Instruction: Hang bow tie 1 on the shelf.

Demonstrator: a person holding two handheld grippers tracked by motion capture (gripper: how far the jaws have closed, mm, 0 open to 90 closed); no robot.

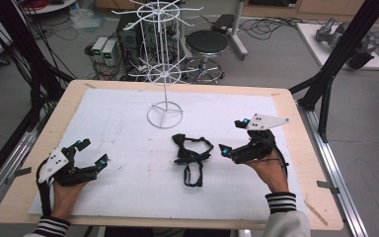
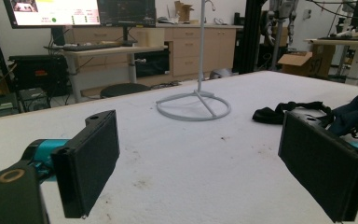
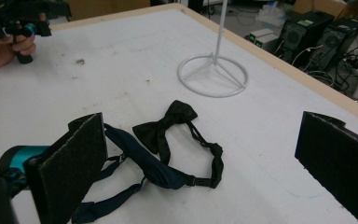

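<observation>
High view: your left gripper (image 1: 93, 152) sits at the near left of the worktop (image 1: 286, 148), fingers spread wide, nothing between them. Your right gripper (image 1: 233, 137) is at the near right, fingers also spread and empty, tips just beside the straps. A black bow tie (image 1: 179, 139) and a dark blue strap (image 1: 193, 170) lie tangled together mid-worktop on the white sheet (image 1: 118, 128). A white wire stand (image 1: 165, 69) rises behind them, its ring base apart from the bow tie. Off the worktop: a round stool (image 1: 207, 43), computer boxes (image 1: 104, 50) and cables on the floor.

Left gripper view: your fingers (image 2: 88, 161) stand released over bare white sheet. The stand's ring base (image 2: 193, 106) is ahead, the bow tie (image 2: 272, 114) to the right, partly hidden behind your right-hand finger. Monitors (image 2: 81, 11) and desks are in the background.

Right gripper view: fingers (image 3: 72, 165) wide apart, gripping nothing. The bow tie (image 3: 165, 126) lies between them, its band looping right; the blue strap (image 3: 144, 163) runs under it and behind the left-hand finger. Stand base (image 3: 213, 76) beyond, clear of both. Your other hand (image 3: 2, 49) with its gripper is at top left.
</observation>
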